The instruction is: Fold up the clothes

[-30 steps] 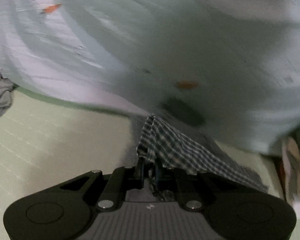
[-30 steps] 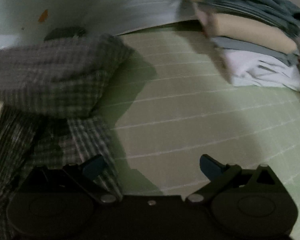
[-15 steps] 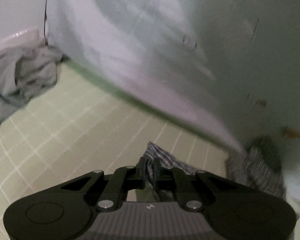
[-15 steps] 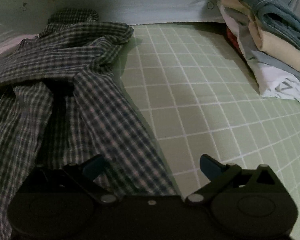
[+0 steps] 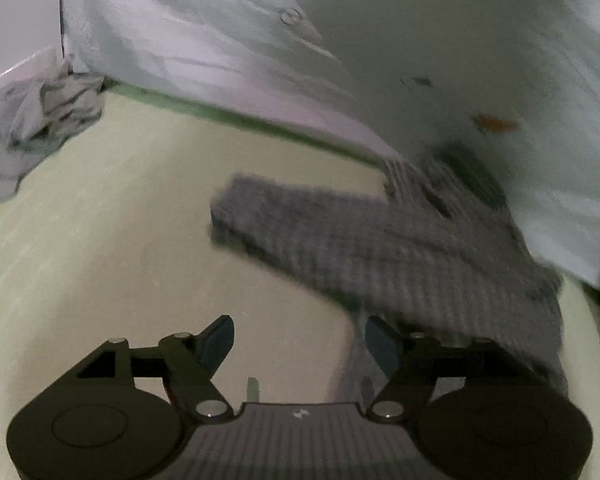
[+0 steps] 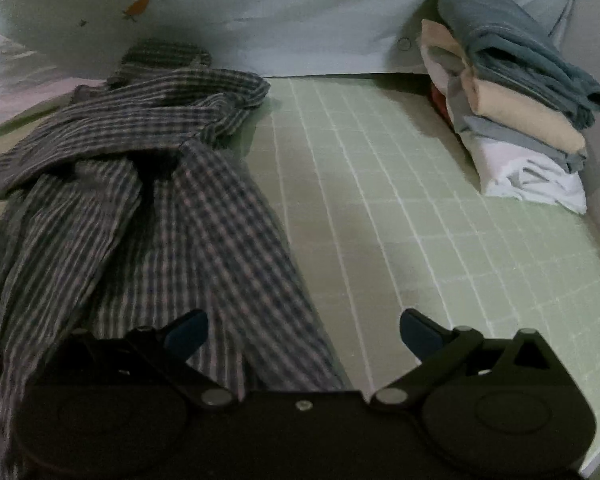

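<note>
Progress: I'm seeing a folded stack [image 6: 516,120] finished | checked shirt [image 6: 148,184] lying crumpled on the green mat [image 6: 420,240], unfolded | left gripper [image 5: 300,340] jaws opening, nothing between | right gripper [image 6: 304,332] jaws spread, empty

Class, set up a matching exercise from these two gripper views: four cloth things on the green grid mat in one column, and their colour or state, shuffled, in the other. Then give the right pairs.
Things
1. checked shirt
2. top item of the folded stack
3. bottom item of the folded stack
4. crumpled garment at the mat's far left

Colour or state
A. white, folded
B. blue-grey, folded
C. light grey, bunched up
D. dark checks, spread loosely, unfolded

Pairs: 1-D, 2-B, 3-A, 4-C
</note>
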A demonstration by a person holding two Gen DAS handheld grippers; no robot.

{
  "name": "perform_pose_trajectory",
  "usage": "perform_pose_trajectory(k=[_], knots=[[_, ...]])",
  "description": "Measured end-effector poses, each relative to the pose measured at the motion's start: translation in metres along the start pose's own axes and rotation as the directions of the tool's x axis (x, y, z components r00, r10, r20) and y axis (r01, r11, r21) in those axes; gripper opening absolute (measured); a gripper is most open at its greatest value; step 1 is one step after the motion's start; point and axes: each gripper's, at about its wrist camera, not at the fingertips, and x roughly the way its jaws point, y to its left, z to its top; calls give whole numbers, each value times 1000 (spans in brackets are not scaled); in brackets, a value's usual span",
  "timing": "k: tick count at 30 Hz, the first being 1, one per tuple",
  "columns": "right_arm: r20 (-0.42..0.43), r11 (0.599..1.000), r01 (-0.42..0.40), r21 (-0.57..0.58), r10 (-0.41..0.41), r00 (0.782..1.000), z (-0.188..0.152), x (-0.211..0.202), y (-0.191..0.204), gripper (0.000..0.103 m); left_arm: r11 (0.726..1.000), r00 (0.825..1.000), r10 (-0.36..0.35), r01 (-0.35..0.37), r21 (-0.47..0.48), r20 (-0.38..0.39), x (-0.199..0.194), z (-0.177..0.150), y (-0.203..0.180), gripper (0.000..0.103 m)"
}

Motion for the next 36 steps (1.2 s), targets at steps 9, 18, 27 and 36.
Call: perform_pose_trajectory(k=[9, 18, 27, 36], knots=[[11, 993, -43, -108, 44, 999, -43, -26, -30, 101, 999, 996, 28, -25, 31, -82, -73, -110, -55, 81], [-22, 984, -145, -103, 144, 989, -63, -27, -61, 53, 996, 995, 73, -70, 53, -67, -124, -180, -76, 81], [17, 978, -186, -92, 188, 982, -63, -45, -45, 2, 995, 994, 78, -73, 67, -81, -129, -177, -54, 81], [65, 974, -224, 40, 221, 973, -60, -86, 16, 2, 985, 994, 5, 14, 173, -111, -118, -136, -3, 81]])
